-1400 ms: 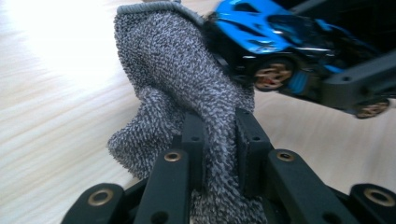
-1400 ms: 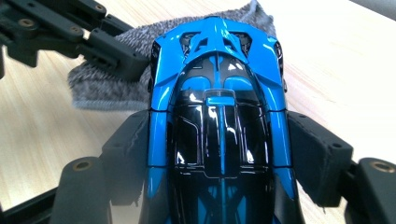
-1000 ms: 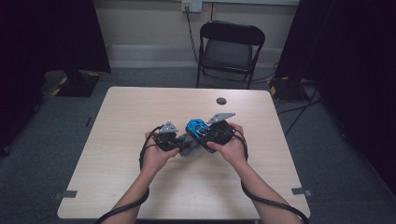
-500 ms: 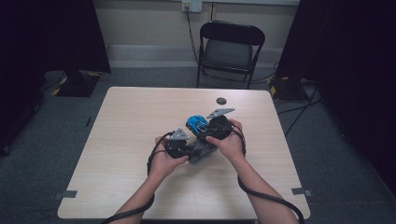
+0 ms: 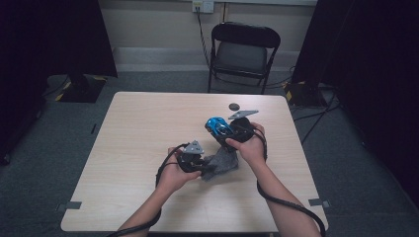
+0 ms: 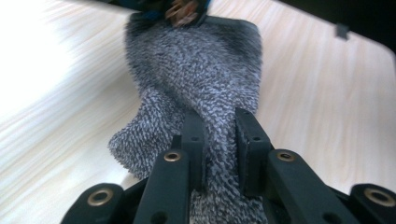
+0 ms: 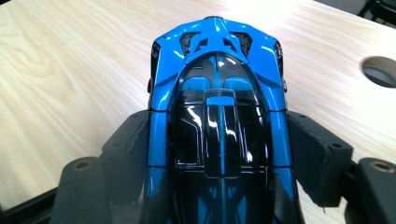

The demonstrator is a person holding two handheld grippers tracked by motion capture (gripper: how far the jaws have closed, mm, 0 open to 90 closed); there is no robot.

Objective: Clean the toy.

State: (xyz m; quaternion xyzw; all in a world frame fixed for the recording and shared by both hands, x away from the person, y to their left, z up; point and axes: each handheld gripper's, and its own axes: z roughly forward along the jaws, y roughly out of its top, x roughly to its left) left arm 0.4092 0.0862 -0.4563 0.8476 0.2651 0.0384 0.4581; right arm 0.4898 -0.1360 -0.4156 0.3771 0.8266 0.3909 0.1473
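- Grey knitted cloth (image 6: 196, 88), rough and fuzzy, lying crumpled on pale wood-grain table (image 5: 138, 133), long axis running away from left gripper (image 6: 218, 140).
- Clamped on near end of cloth, left gripper jaws almost together, fabric bunched between them.
- Glossy blue and black toy car (image 7: 217, 121), smooth and rounded, lengthwise along right gripper (image 7: 219, 154), far end pointing away from the camera.
- Spread wide, right gripper jaws pressing both car sides, held just beyond cloth.
- Farther off: small dark round disc (image 5: 233, 106) on table, black folding chair (image 5: 242, 54).
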